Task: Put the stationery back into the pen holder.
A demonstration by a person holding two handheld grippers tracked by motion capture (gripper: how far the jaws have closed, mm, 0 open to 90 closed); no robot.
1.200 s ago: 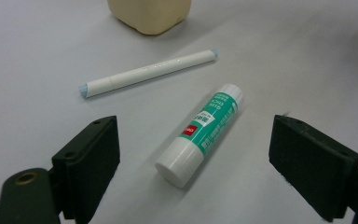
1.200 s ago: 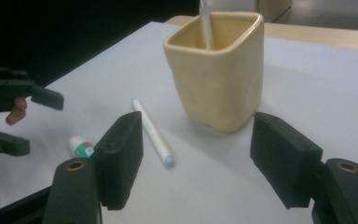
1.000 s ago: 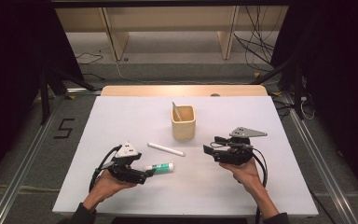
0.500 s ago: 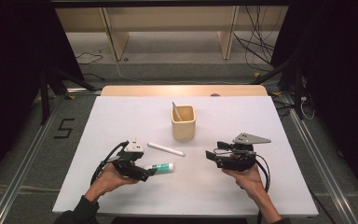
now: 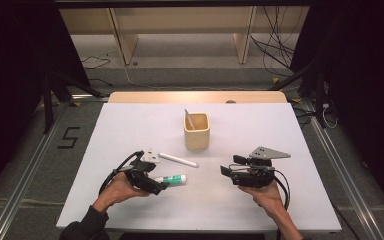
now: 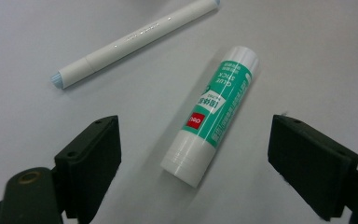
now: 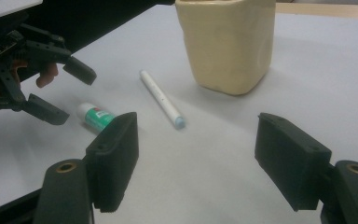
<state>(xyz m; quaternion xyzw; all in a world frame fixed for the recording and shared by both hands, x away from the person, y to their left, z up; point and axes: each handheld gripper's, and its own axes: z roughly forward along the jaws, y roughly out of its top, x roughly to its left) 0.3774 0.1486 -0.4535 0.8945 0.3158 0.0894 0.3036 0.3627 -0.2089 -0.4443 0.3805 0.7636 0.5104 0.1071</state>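
- A white-topped table (image 5: pixel 130 210) stands on a grey floor, with wooden shelving (image 5: pixel 180 25) behind it and dark surroundings.
- Seen from above, the left gripper (image 5: pixel 161 186) sits at the green-and-white glue stick (image 5: pixel 171 179); its own view shows the jaws spread, the stick lying between them untouched on the table.
- The right gripper (image 7: pixel 196 158) has just been opening, with nothing between its jaws.
- The white marker pen (image 5: pixel 178 160) lies near the tan square cup (image 5: pixel 196 132), which hides most of the thin stick inside it.

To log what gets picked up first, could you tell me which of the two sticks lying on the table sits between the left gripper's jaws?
The green glue stick; the white pen lies beyond it.
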